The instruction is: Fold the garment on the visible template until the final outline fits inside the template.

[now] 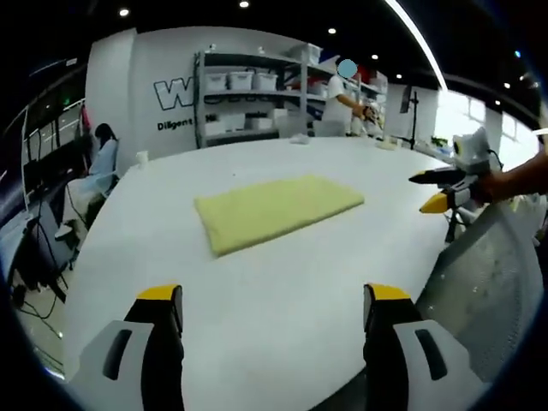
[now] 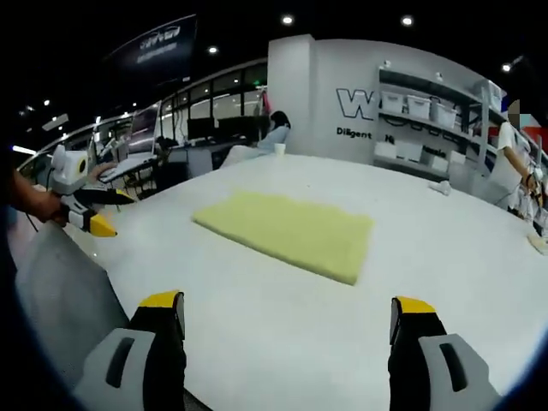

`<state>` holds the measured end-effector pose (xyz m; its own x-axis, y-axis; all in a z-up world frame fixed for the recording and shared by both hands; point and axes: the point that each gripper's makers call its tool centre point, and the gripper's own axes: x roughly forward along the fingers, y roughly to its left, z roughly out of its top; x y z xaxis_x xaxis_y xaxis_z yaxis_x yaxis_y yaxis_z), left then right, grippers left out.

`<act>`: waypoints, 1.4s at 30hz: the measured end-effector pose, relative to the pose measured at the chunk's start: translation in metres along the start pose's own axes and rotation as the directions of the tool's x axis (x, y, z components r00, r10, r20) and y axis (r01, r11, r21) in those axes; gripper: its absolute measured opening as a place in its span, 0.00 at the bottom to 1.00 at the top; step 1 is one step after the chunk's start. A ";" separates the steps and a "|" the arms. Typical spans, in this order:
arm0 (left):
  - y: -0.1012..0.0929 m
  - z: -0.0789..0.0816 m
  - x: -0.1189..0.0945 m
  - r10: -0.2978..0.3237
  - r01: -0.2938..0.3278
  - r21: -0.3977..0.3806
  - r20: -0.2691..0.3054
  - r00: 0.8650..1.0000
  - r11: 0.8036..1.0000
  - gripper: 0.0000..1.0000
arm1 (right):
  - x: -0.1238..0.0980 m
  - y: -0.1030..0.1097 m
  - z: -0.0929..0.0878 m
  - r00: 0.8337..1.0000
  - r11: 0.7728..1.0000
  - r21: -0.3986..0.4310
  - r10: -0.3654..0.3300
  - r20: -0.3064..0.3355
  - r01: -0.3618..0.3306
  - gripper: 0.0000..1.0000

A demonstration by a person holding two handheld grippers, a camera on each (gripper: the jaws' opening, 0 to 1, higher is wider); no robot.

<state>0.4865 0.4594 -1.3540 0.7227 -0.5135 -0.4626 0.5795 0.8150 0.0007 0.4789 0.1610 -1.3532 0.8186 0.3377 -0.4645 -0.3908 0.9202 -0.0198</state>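
Observation:
A pale yellow garment (image 1: 278,210) lies folded into a flat rectangle near the middle of the round white table (image 1: 257,291). My left gripper (image 1: 274,308) hovers open over the table's near edge, well short of the cloth, with nothing between its jaws. The right gripper (image 1: 441,193) comes in from the right in a hand, clear of the cloth. In the right gripper view the same garment (image 2: 287,231) lies ahead of my right gripper (image 2: 287,312), which is open and empty. The left gripper (image 2: 90,218) is at the left, beyond the table's rim.
A paper cup (image 1: 142,157) stands at the table's far edge, with small items (image 1: 300,139) further along. Shelves with white bins (image 1: 248,94) line the back wall. One person stands by them, another sits at the left. A grey mesh surface (image 1: 488,274) adjoins the table.

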 end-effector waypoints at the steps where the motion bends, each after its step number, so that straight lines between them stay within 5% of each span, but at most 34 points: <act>1: 0.000 0.003 0.000 0.004 -0.004 0.013 0.007 1.000 1.000 0.83 | -0.001 0.000 0.001 1.000 1.000 -0.002 -0.005 0.005 0.005 0.99; 5: -0.004 0.016 -0.001 0.010 -0.012 0.046 0.039 0.999 0.999 0.84 | -0.006 0.004 0.004 0.999 1.000 -0.007 -0.025 0.019 0.025 0.99; 14: -0.010 0.019 -0.002 0.026 -0.031 0.082 0.066 0.997 0.996 0.83 | -0.005 0.007 0.004 0.998 0.998 -0.025 -0.053 0.028 0.054 0.99; 22: -0.003 0.012 -0.004 0.062 -0.065 0.056 0.062 0.996 0.996 0.82 | -0.007 0.004 0.002 0.996 0.996 -0.028 -0.082 0.033 0.083 0.97; 42: -0.002 0.003 0.001 0.081 -0.087 0.140 0.043 0.996 0.986 0.81 | -0.004 0.002 -0.007 0.997 0.997 0.011 -0.081 0.018 0.081 0.91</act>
<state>0.4871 0.4560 -1.3513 0.7829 -0.4565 -0.4226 0.5616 0.8109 0.1645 0.4722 0.1602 -1.3574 0.8553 0.2652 -0.4450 -0.3184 0.9468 -0.0477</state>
